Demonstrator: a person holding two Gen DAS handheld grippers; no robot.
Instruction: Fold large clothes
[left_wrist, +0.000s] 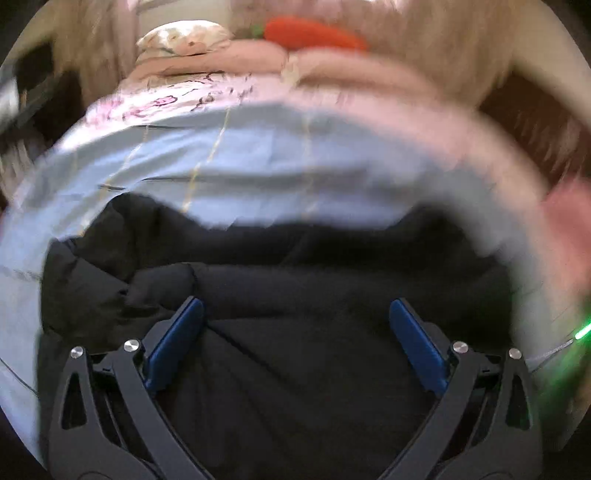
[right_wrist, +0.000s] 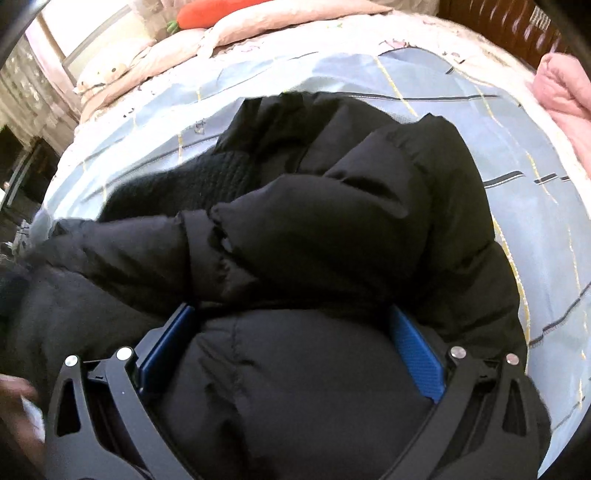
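Left gripper (left_wrist: 295, 314) gapes above the black jacket (left_wrist: 295, 369); only the right view shows right gripper (right_wrist: 291, 317), seemingly unclenched, straddling a puffy fold.

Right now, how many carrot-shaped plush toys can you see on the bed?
1. The orange carrot plush lies at the far end of the bed, on the pink bedding beyond the black puffer jacket. Others may be hidden outside the views.

left gripper (left_wrist: 295, 314) – black frame | blue pads (left_wrist: 173, 343) | silver screws – both alike
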